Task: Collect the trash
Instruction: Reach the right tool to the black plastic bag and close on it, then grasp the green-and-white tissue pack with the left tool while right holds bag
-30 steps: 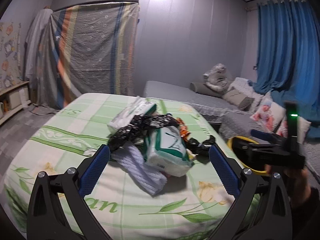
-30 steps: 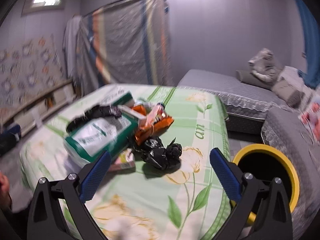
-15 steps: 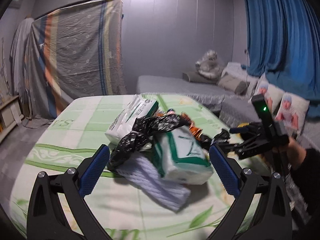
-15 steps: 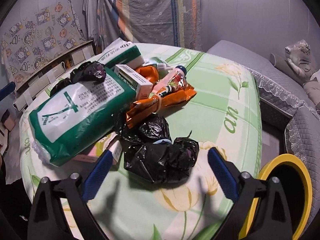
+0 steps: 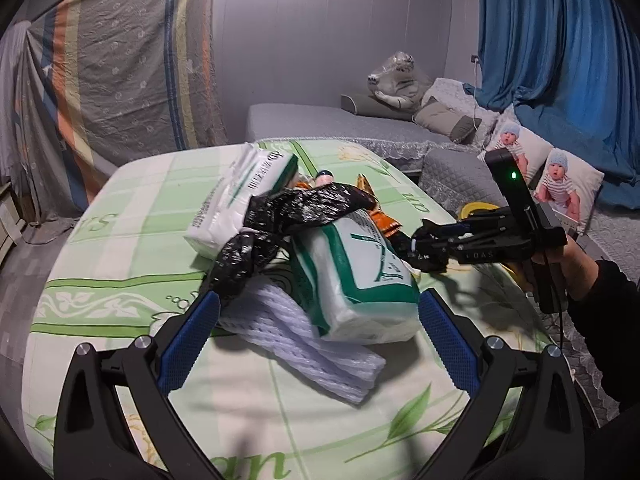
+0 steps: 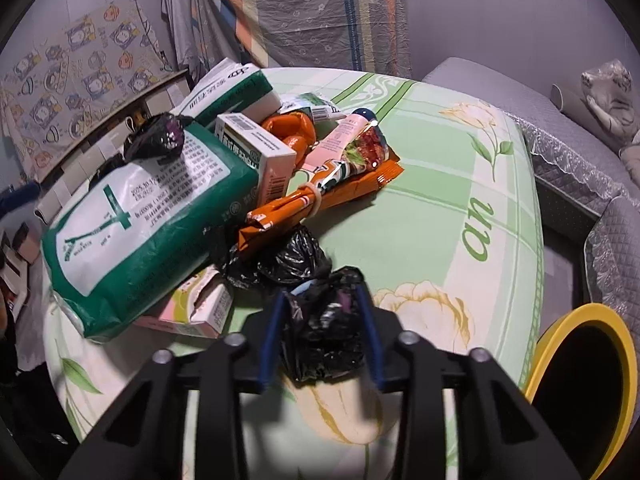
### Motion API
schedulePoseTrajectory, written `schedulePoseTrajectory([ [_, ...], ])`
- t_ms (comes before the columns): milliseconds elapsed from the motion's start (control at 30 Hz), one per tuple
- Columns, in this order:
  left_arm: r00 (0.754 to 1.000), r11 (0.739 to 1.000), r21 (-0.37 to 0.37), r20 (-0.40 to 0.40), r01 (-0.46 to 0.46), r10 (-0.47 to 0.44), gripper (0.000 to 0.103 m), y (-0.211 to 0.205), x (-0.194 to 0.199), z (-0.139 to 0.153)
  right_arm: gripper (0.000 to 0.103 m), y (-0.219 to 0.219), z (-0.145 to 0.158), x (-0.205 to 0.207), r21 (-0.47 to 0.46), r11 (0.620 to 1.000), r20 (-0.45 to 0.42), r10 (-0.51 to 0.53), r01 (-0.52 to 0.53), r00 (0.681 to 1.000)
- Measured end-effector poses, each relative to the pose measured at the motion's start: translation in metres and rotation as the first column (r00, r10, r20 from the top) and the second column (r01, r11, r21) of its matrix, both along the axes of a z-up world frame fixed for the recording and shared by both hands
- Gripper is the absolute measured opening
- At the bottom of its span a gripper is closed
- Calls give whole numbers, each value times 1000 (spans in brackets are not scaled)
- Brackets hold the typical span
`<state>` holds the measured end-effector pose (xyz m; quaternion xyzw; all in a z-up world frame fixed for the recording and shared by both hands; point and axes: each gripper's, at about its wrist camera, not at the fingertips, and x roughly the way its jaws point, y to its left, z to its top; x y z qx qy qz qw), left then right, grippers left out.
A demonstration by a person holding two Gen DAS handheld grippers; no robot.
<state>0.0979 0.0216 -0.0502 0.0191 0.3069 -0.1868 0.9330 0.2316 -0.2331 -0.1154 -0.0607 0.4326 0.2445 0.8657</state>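
Black bag (image 6: 320, 332): thin crinkled plastic film, glossy. Tissue pack (image 6: 136, 216): smooth plastic wrap w/ soft sheen, green/white print. Snack wrapper (image 6: 320, 196): orange foil-type film, shiny, creased. Carton (image 6: 256, 152): matt printed card. Foam netting (image 5: 304, 344): white mesh, rough open weave, matt. Tablecloth (image 6: 460, 200): smooth printed sheet, low sheen. Bin (image 6: 588, 384): glossy yellow plastic rim. Right gripper (image 6: 320, 336): matt black plastic; pads (image 6: 270, 344) blue, dimpled rubbery texture.
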Motion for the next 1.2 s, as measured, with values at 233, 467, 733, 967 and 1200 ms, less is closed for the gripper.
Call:
schedulePoseTrajectory([
  [233, 997, 996, 62, -8, 71, -71, 95, -28, 0, -4, 19, -16, 18, -21, 107, 993, 43, -44, 39, 998],
  [467, 992, 980, 154, -34, 124, -120, 95, -62, 9, -9, 19, -35, 53, -60, 267, 963, 114, -69, 36, 991],
  [733, 988, 970, 205, -115, 127, -105, 95, -84, 33, -27, 19, -48, 70, -87, 364, 931, 150, -80, 20, 985],
  [967, 985, 962, 251, -153, 110, -73, 95, -88, 57, -42, 19, -62, 67, -94, 395, 917, 140, -121, 56, 983],
  [1200, 980, 958, 270, -195, 99, -47, 94, -87, 74, -57, 19, -70, 67, -101, 415, 906, 128, -143, 78, 981],
])
